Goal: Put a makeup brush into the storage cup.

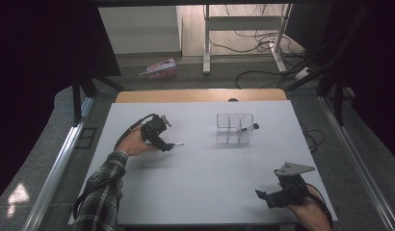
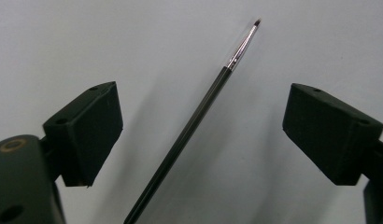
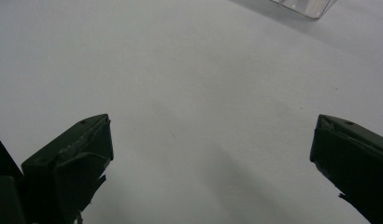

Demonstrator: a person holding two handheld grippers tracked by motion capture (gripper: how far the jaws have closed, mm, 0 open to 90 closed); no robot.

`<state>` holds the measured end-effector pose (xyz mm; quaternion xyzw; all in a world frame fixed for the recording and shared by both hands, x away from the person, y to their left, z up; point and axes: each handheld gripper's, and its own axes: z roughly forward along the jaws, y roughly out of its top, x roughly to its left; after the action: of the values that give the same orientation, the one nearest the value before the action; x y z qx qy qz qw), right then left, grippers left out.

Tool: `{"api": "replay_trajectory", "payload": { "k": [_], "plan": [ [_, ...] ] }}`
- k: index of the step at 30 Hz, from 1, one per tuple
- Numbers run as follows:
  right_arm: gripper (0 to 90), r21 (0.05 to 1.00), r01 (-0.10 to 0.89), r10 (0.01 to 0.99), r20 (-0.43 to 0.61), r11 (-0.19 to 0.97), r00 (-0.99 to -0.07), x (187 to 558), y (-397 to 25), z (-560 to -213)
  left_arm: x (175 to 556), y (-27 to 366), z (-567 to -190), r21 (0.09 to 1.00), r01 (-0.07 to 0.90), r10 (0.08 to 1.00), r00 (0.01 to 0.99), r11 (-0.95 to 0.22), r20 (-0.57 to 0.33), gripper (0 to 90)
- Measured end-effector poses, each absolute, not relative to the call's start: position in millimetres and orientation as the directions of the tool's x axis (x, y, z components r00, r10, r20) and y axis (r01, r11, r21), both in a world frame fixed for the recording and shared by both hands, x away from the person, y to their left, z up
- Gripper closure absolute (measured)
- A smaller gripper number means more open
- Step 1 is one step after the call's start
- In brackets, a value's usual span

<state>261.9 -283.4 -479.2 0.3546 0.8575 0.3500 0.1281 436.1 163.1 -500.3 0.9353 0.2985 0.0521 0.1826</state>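
Note:
A thin black brush [image 2: 194,119] with a silver ferrule and a fine tip lies on the white table [image 1: 205,178]. It runs between the jaws of my left gripper [image 2: 201,100], which is open, and neither jaw touches it. From above, the left gripper [image 1: 167,144] sits left of centre with the brush tip [image 1: 178,144] poking out to its right. A clear divided organizer [image 1: 234,128] stands further right, and a dark-tipped stick [image 1: 254,126] leans out of it. My right gripper [image 1: 264,197] hovers open at the front right with nothing in it [image 3: 213,126].
A corner of the clear organizer [image 3: 304,7] shows at the top of the right gripper view. Behind the white table top is a wooden edge [image 1: 200,95], then floor with cables and a pink box [image 1: 159,69]. Metal rails flank the table.

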Motion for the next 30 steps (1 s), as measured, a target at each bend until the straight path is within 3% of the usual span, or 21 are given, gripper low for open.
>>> {"api": "replay_trajectory", "payload": {
  "k": [19,30],
  "plan": [
    [0.0,0.685,0.504,0.682,0.014,0.526,-0.731,260.8,-282.0,-479.3,438.2,166.7,-514.5,0.316,0.546,0.560,0.827,-0.776,-0.052,31.3],
    [0.0,0.685,0.495,0.674,0.009,0.534,-0.739,260.1,-281.1,-479.0,434.3,163.8,-508.8,0.282,0.524,0.530,0.846,-0.803,-0.061,69.5]
  ]
}}
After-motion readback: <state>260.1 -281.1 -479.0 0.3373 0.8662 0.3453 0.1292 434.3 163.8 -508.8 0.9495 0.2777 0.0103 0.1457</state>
